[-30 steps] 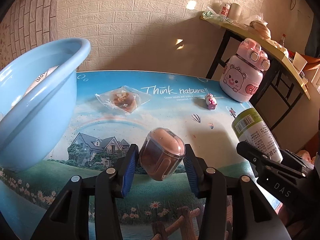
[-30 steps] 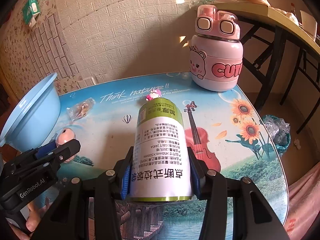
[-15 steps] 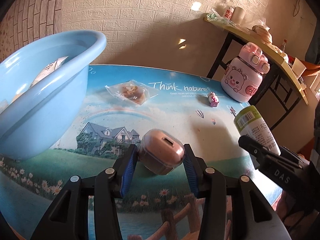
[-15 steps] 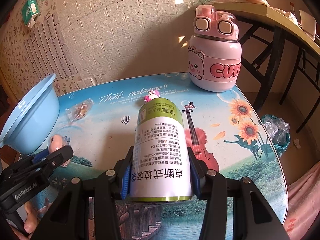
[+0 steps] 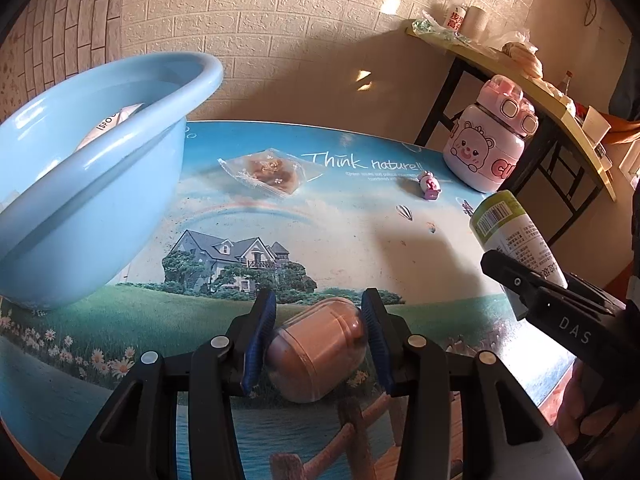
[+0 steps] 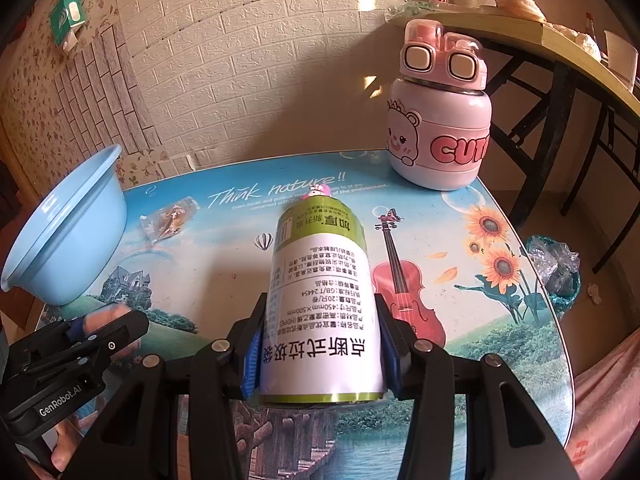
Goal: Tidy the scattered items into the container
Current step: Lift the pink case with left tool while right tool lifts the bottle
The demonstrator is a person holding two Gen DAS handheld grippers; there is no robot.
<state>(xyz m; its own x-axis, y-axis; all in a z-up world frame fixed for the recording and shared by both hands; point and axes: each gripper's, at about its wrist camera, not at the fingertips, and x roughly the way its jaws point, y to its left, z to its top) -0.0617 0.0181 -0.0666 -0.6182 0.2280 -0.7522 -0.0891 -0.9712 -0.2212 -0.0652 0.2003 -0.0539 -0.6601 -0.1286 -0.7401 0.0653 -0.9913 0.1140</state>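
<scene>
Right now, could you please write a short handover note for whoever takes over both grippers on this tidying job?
Left gripper: shut on the small pink earbud case in a clear cover.
Right gripper: shut on the white-and-green roll of bin bags.
Light blue plastic basin: at the table's left, one white packet inside.
Left: both held items, the clear-wrapped snack, the tiny pink figurine and the pink bear bottle.

**Black grippers, blue pads, white lettering**

Both tools are matte black plastic with angular, cut-out finger frames. The left gripper (image 5: 318, 344) and right gripper (image 6: 322, 344) each carry ribbed blue pads (image 5: 260, 340) on the inner finger faces and round silver screws (image 5: 219, 342) at the joints. White lettering reads "GenRobot.AI" on one body, "DAS" on the other.
</scene>
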